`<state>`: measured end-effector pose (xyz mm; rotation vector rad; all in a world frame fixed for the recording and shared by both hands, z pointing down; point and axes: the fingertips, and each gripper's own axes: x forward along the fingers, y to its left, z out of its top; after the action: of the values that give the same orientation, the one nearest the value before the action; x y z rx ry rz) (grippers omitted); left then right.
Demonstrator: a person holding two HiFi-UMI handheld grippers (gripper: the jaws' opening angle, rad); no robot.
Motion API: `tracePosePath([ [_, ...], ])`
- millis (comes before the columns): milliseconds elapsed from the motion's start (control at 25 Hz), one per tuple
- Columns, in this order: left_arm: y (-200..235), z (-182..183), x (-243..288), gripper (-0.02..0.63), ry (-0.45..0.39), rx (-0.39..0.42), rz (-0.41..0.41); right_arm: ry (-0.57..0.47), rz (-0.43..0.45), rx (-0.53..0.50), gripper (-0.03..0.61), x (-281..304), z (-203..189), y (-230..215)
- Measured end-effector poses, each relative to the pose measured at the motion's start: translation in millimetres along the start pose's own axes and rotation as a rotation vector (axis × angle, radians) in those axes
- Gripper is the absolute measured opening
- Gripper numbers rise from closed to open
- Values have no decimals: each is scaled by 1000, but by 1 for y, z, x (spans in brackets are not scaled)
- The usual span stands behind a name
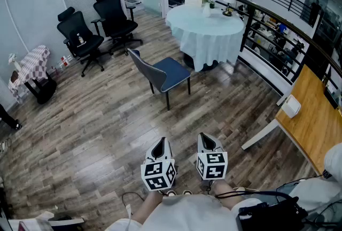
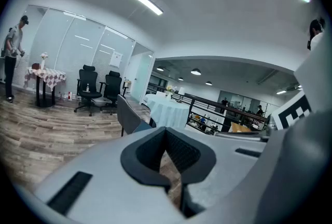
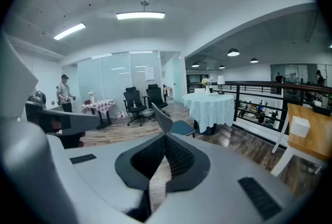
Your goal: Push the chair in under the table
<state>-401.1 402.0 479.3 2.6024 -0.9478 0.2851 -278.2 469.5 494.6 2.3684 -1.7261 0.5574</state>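
Fingers of the left gripper and right gripper are pressed together, holding nothing. Farther off, the blue chair stands pulled out beside the cloth-covered round tabletop, which carries a flower vase.

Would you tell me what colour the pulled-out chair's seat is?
The seat is blue, clearest in the head view.
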Motion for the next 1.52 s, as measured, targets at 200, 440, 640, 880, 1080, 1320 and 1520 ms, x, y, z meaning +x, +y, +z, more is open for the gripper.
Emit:
tracePosePath([
  [200,9,-3,5,3,7,-7,3,-7,-14,-4,17,6,2,-1],
  [440,13,6,13,3,-1,-9,-7,-8,-20,13,17,12,6,-1],
  [640,21,8,16,3,9,-3,-26,-17,-46,53,17,17,7,2],
  [880,38,5,26,3,38,6,-52,-1,-86,84,17,26,0,7],
  [1080,52,5,41,3,58,18,-63,29,-120,107,17,35,-11,4],
  [1320,56,9,65,3,62,45,-71,32,-157,146,17,55,-13,-17],
  [1520,61,12,100,3,65,55,-50,32,-152,157,17,91,-6,-42],
])
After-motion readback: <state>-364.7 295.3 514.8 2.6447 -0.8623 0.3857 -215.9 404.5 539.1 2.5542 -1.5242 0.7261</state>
